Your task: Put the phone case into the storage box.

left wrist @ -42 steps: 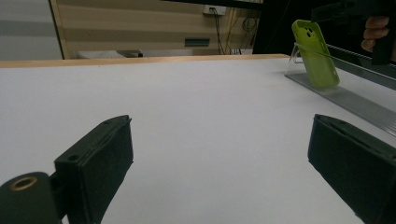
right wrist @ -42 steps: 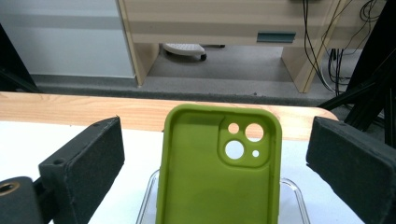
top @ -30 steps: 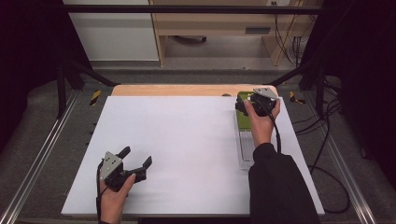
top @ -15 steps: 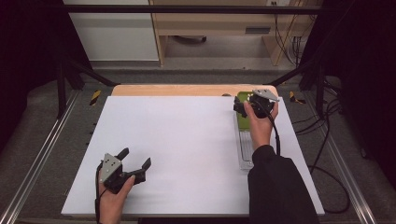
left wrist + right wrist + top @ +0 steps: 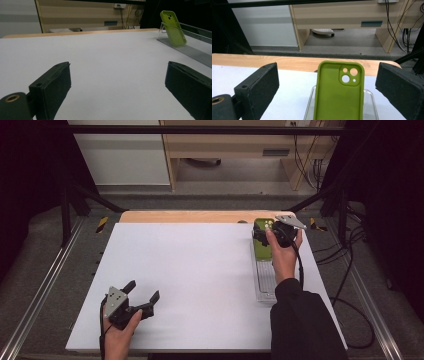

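Barely shifted forward, the right hand-held gripper (image 5: pixel 327 82) stands with jaws apart either side of the green phone case (image 5: pixel 339 93), ready to close; the left hand-held gripper (image 5: pixel 142 297) rests open.

In the right gripper view the phone case (image 5: pixel 338 96) and its clear stand (image 5: pixel 369 100) are cut off by the bottom edge; in the high view the right gripper (image 5: pixel 272 236) hides part of the case.

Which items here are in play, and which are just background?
In play:
green phone case
clear stand holding it
right gripper, open around the case

Background:
left gripper, open, idle over the white table
wooden board
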Demonstrator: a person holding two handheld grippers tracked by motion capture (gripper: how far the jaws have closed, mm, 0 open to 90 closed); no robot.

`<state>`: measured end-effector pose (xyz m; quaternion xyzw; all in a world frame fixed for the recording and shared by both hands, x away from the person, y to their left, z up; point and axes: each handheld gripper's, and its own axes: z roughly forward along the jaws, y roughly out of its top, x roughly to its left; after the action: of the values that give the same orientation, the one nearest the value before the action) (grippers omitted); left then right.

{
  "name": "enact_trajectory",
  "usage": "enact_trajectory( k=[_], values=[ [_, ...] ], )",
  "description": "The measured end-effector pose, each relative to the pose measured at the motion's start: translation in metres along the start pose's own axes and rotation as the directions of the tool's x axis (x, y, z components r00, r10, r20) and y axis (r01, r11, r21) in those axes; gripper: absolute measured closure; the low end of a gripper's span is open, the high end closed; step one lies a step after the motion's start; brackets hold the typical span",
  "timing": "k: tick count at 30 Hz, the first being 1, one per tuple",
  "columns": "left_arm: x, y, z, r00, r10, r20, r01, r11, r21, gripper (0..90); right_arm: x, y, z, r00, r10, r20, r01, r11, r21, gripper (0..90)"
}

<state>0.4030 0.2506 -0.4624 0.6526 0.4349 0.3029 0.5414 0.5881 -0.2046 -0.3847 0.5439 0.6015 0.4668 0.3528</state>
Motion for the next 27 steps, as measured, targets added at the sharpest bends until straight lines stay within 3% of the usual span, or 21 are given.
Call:
enact_trajectory(
  k=[8, 27],
  values=[
    [0.005, -0.002, 0.0, 0.9995, -0.03, -0.005, 0.03, 0.9996, -0.002, 6.1, -0.005, -0.011, -0.015, 0.9999, -0.007, -0.011, 0.007, 1.0, 0.015, 5.1],
    [0.006, -0.005, -0.001, 0.9996, -0.021, -0.017, 0.022, 0.9996, 0.016, 6.1, 0.003, -0.022, -0.056, 0.9981, -0.03, -0.054, 0.029, 0.999, -0.019, 4.9]
  ],
)
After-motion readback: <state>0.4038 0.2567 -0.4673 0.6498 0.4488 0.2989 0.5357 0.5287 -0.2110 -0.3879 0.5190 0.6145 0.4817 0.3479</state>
